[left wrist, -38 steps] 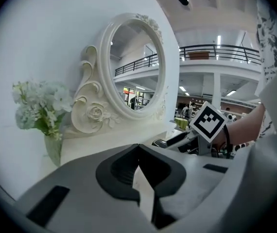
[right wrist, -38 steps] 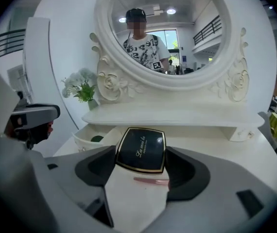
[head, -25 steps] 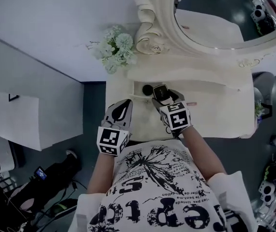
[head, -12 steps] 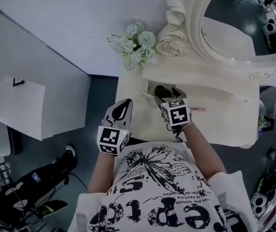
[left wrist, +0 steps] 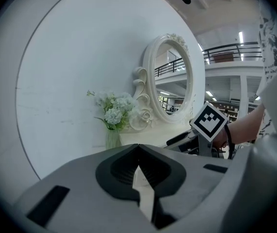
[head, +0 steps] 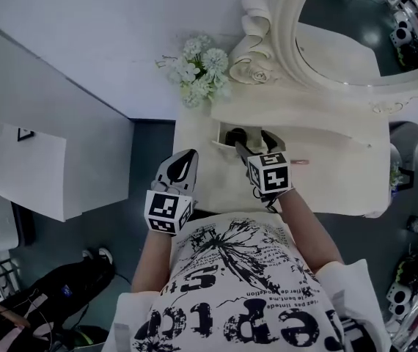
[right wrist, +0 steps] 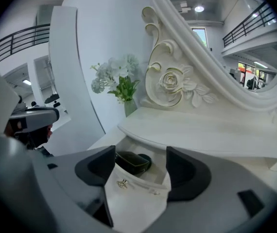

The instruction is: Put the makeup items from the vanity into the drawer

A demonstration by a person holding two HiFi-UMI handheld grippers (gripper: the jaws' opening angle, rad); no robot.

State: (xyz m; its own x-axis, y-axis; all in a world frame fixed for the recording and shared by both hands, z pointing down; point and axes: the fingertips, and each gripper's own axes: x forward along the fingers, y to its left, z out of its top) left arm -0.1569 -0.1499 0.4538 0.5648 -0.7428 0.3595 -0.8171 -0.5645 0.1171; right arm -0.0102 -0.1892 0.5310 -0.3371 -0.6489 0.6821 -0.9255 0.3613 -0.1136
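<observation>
- Looking down from the head view, a person in a printed shirt stands against the white vanity point(head: 326, 134). An oval mirror point(head: 341, 28) and pale flowers point(head: 198, 68) sit at the back of it.
- The left gripper point(head: 188, 156) is at the vanity's left front edge with its tips pointing toward the wall, well apart from the open drawer point(head: 218, 133).
- The right gripper point(head: 254, 144) points at the drawer, with its jaws spread to either side of the opening. Dark makeup items point(head: 235, 135) lie inside the drawer.
- A thin pink stick point(head: 299, 162) lies on the vanity top, just beside the right gripper's marker cube point(head: 271, 174).
- The left gripper view shows the left gripper point(left wrist: 138, 148) with its jaws pressed together and nothing between them. Beyond the tips are the flowers point(left wrist: 114, 113), the mirror point(left wrist: 175, 81) and, to the right, the other gripper's marker cube point(left wrist: 209, 121).
- The right gripper view shows the right gripper point(right wrist: 141, 171) with its jaws wide apart and nothing clamped between them.
- Between the jaws in that view is the white front of the drawer point(right wrist: 138, 200), which carries a small gold knob point(right wrist: 123, 182). Whether either jaw touches it cannot be told.
- Behind that front, a dark case point(right wrist: 133, 162) rests inside the drawer, with a rounder dark item just behind it, both under the vanity's raised shelf.
</observation>
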